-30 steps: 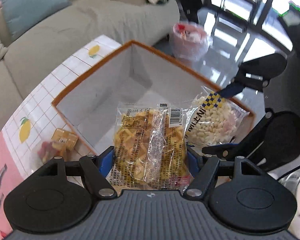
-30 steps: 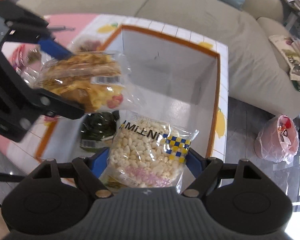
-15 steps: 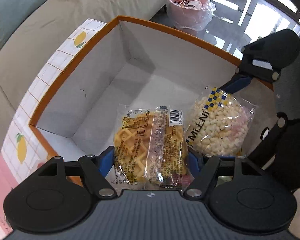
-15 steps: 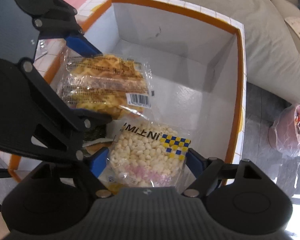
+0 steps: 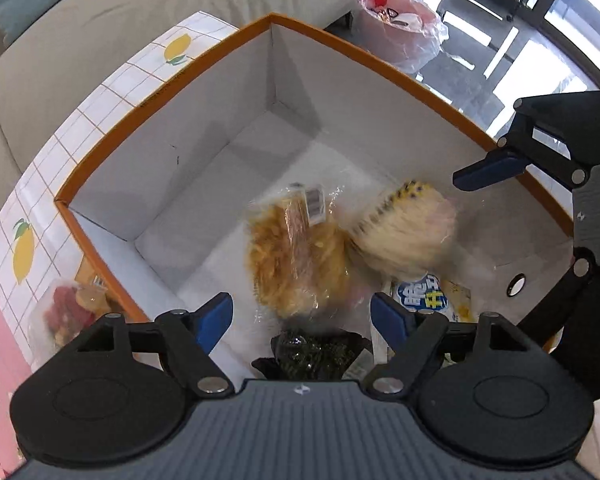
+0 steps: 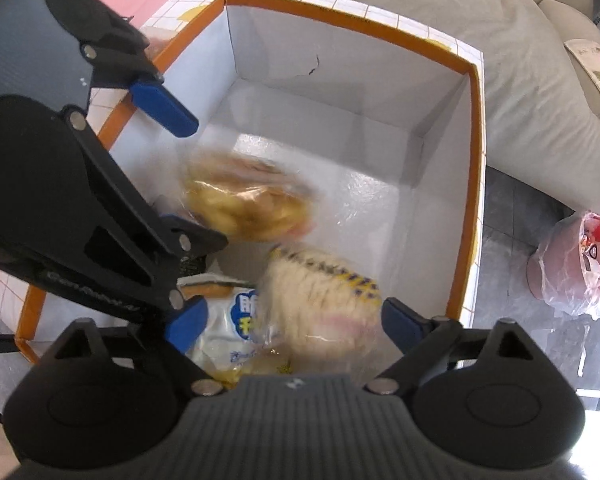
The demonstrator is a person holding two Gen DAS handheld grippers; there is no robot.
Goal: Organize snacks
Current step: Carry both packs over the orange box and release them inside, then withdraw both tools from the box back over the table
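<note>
Snacks under inspection number two main packets, both inside the orange-rimmed box (image 5: 168,108) with white inner walls. First packet: a clear bag of yellow waffle biscuits (image 5: 296,256) with a barcode label near its top edge, badly blurred in both views. Second packet: a clear bag of pale puffed pieces (image 5: 406,232) with a blue-and-yellow checked strip along one edge and a pinkish band, also blurred; the two bags lie just beside each other, and whether they touch cannot be told. Left gripper (image 5: 302,314) points steeply down into the box; its blue pads stand wide of the biscuit bag on both sides, jaws opening, nothing pressed between them. Right gripper (image 6: 286,318) likewise points down into the box; its blue pads stand clear of the puffed-snack bag, jaws opening, with the bag lying between them but not clamped. Other contents at the near end of the box: a white and blue packet (image 6: 228,328) with yellow print, and a dark crinkled wrapper (image 5: 314,354) below the biscuit bag. Much of the far floor of the box is bare white. Outside the box, on a lemon-print tablecloth (image 5: 112,92), sits a bag of red and yellow sweets (image 5: 70,310). Beyond, a beige sofa (image 6: 460,12) and a pink bin lined with plastic (image 5: 400,28).
</note>
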